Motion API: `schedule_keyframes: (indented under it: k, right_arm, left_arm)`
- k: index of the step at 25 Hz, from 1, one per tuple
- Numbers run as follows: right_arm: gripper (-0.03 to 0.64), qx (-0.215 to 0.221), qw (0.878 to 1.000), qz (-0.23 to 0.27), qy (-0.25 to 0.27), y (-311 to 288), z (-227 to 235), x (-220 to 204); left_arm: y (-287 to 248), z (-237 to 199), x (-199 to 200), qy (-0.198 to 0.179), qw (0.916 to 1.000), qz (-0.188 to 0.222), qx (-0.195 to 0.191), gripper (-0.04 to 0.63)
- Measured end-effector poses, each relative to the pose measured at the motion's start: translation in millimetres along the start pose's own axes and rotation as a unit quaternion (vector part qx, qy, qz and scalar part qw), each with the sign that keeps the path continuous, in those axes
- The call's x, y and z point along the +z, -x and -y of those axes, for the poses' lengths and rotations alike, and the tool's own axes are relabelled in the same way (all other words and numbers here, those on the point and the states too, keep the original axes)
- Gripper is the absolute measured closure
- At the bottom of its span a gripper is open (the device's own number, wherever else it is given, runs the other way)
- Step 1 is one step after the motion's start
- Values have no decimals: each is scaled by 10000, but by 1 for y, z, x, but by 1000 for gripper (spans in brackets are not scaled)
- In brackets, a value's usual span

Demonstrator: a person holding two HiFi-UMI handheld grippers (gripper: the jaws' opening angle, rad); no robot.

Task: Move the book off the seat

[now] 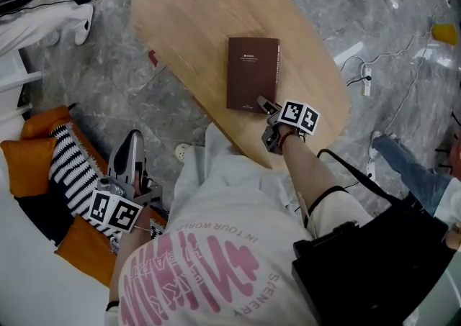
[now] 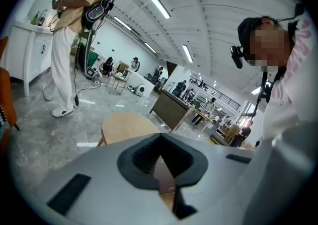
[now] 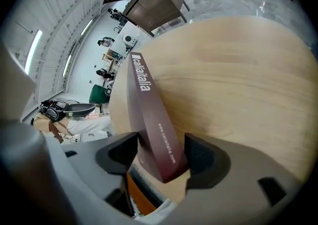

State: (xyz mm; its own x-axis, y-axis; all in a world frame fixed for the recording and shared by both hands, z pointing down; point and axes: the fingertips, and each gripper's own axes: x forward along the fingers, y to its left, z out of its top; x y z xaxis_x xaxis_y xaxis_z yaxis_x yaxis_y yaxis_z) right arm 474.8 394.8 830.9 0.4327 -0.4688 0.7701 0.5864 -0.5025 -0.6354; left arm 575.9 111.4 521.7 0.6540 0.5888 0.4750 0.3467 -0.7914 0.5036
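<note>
Meanwhile, your left gripper (image 1: 133, 148) is hovering pressed together and empty by the striped cushion (image 1: 72, 166). The book (image 1: 252, 73) is lying flat on the wooden table (image 1: 194, 22), its near corner sitting between your right gripper's (image 1: 265, 106) spread jaws. It is probably stiff and light, best pinched along that edge.

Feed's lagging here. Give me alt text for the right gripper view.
The right gripper straddles, jaws apart, the near corner of a dark red book lying on a light wooden table. A bright hall with people fills the background.
</note>
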Motion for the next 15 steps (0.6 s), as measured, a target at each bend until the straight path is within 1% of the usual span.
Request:
schedule_keyframes:
  k: [6,11,15]
  right_arm:
    - [311,-477,9988,-109,96,0,15,-3]
    - [310,-888,9955,-239,242,-2,28,-5]
    - [310,-1001,9942,-306,239,-3,31,-7]
  left_arm:
    - [-5,-3,-2,63,10000,-30,-30,589]
    - [-6,-7,-2,117,9999,-51,-21,589]
    - [-3,-11,-3,160,9998,-57,34,589]
